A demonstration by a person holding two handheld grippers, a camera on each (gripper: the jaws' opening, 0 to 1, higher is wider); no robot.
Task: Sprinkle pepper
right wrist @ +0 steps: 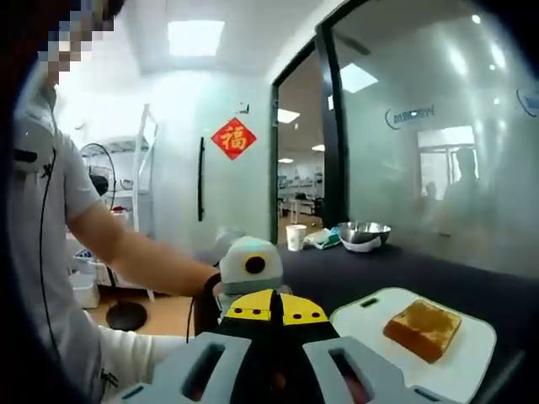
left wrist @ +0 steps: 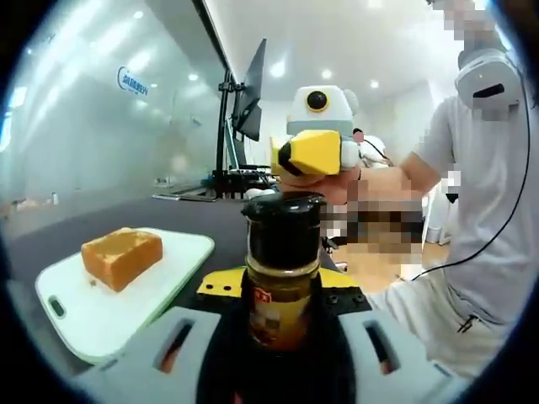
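The left gripper [left wrist: 278, 332] clamps a black-capped glass pepper jar [left wrist: 281, 269] upright. The right gripper's [left wrist: 313, 153] yellow jaws look closed above the cap; it should grip the cap squarely before twisting.

Table: dark grey table [right wrist: 438, 273] running alongside a frosted glass wall [left wrist: 93, 109].
Cutting board: white cutting board [left wrist: 160, 282] lying flat on the table, one slot handle at its near end in the left gripper view.
Toast: thick golden-brown block of toast [left wrist: 122, 255] resting on the cutting board, set toward one end.
Bowl: steel bowl [right wrist: 364, 232] standing at the table's far end, beside a white paper cup [right wrist: 296, 236].
Monitor: dark monitor [left wrist: 250, 93] on a black stand, seen edge-on at the table's end.
Wall: red diamond-shaped paper ornament [right wrist: 233, 138] hanging by the doorway.
Floor: standing fan [right wrist: 101, 181] beside white shelving.
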